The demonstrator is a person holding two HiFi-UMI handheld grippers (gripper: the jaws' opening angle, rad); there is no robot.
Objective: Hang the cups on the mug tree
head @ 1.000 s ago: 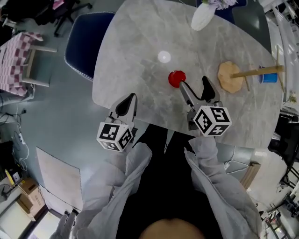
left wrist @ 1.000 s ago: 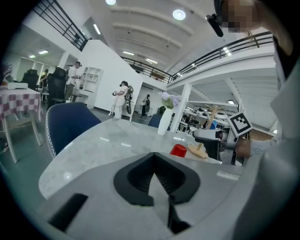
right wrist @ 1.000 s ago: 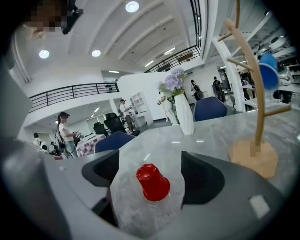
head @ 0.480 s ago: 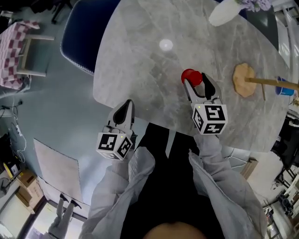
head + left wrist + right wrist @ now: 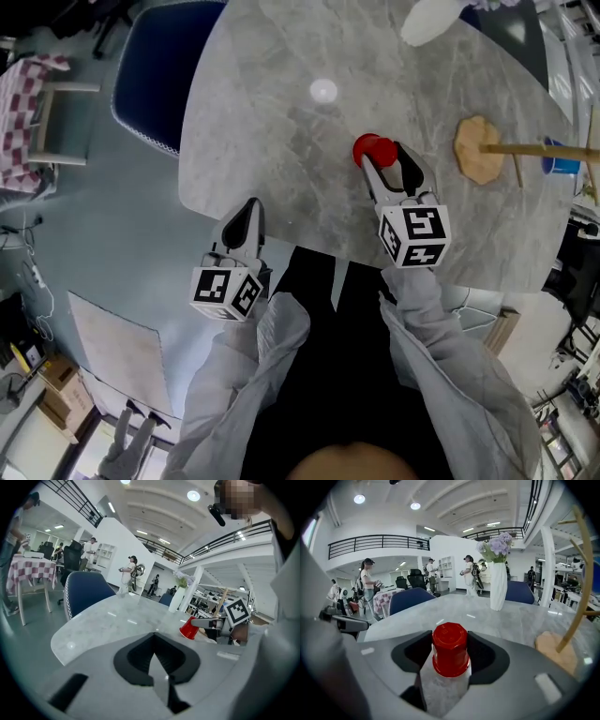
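Observation:
A red cup (image 5: 371,150) stands upside down on the grey marble table (image 5: 281,112). My right gripper (image 5: 382,157) reaches around it, with the cup (image 5: 450,648) between the two jaws. The jaws are closing, and I see no firm press on the cup. The wooden mug tree (image 5: 479,150) stands to the right, with a blue cup (image 5: 561,157) on one of its branches. Its base (image 5: 555,651) also shows in the right gripper view. My left gripper (image 5: 246,217) is shut and empty at the table's near edge, and from it the red cup (image 5: 189,628) shows at the right.
A white vase (image 5: 431,19) with flowers stands at the table's far side. A blue chair (image 5: 155,80) sits at the far left corner. A checkered table (image 5: 28,103) is on the floor to the left. People stand far off in the hall.
My right gripper has moved forward so that the red cup now sits between its jaws, and the jaws have narrowed. The left gripper has stayed by the table's edge.

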